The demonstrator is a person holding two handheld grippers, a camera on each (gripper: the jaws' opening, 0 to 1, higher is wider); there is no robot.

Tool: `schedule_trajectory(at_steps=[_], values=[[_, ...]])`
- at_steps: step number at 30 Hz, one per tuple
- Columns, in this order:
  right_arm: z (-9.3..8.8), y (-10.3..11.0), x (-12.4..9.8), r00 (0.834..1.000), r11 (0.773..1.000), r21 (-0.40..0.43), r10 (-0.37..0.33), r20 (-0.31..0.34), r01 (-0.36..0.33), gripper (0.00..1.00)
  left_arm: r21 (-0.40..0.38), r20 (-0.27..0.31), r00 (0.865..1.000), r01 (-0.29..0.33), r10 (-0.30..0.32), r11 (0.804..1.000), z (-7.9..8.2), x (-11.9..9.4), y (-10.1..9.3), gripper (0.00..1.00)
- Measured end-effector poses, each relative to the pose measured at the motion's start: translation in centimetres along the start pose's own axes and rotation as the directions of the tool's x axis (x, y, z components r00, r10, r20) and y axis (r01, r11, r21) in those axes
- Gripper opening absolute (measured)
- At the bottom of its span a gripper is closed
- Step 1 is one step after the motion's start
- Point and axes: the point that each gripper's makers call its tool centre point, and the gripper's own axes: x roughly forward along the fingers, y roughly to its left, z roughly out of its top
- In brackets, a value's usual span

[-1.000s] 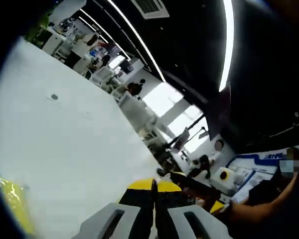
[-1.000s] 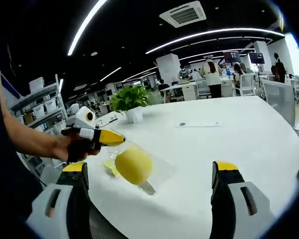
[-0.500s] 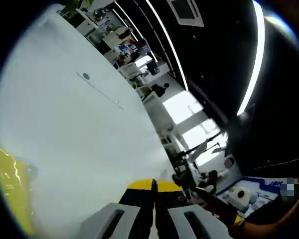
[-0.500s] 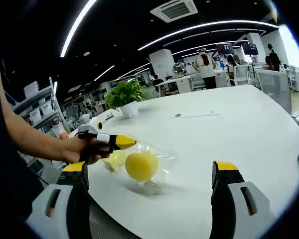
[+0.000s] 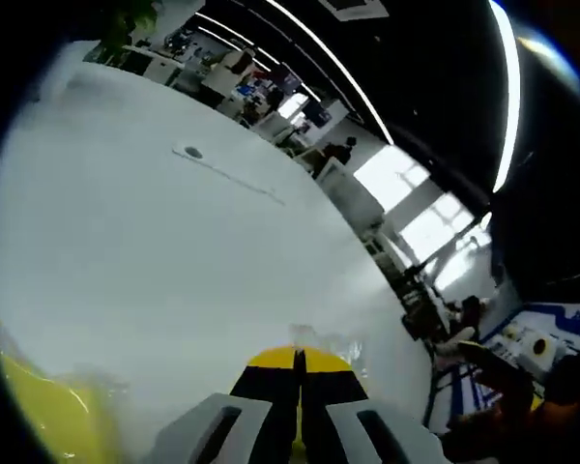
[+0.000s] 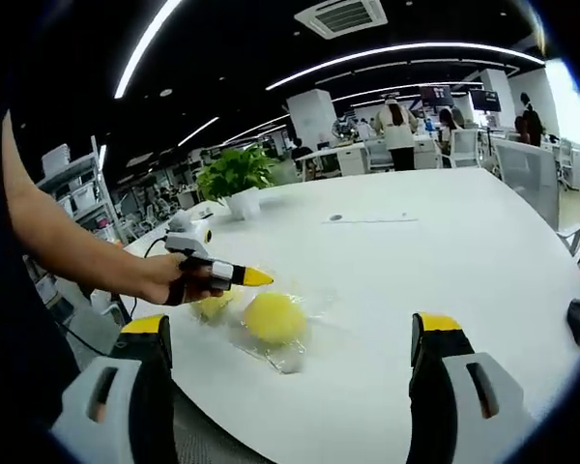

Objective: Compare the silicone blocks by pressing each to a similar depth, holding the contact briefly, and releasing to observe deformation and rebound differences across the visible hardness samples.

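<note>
In the right gripper view a clear plastic bag (image 6: 292,354) lies on the white table (image 6: 445,261). It holds a round yellow silicone piece (image 6: 274,317) and a smaller yellow piece (image 6: 213,306). A hand holds my left gripper (image 6: 254,278) at the bag's upper left edge, jaws together. In the left gripper view its yellow tips (image 5: 297,360) are shut, with crinkled clear film (image 5: 336,342) right at them and a blurred yellow piece (image 5: 53,418) at lower left. My right gripper (image 6: 292,325) stands open, a jaw on each side of the bag, short of it.
A potted plant (image 6: 234,178) stands at the table's far left end. A thin paper strip (image 6: 372,219) lies mid-table. Shelves (image 6: 66,184) rise on the left, office chairs (image 6: 536,172) on the right, people (image 6: 398,133) at desks behind. The table's near edge runs just below the bag.
The left gripper has come down with the bag: the yellow piece hung in the air a second ago and now rests on the table. The right gripper stayed open.
</note>
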Motion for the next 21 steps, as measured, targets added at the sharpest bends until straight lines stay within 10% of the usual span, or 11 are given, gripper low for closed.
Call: schedule_trajectory(at_steps=[17,21], values=[[-0.1,-0.3,0.7,1.0,0.999,0.035,-0.005,0.0,0.005,0.97,0.18,-0.134,0.98,-0.121,0.146,0.976,-1.7,1.3,3.1,0.0],[-0.6,-0.7,0.8,1.0,0.998,0.056,-0.008,-0.002,0.008,0.97,0.349,-0.163,0.963,-0.146,0.213,0.926,-2.2,1.4,4.0,0.0]])
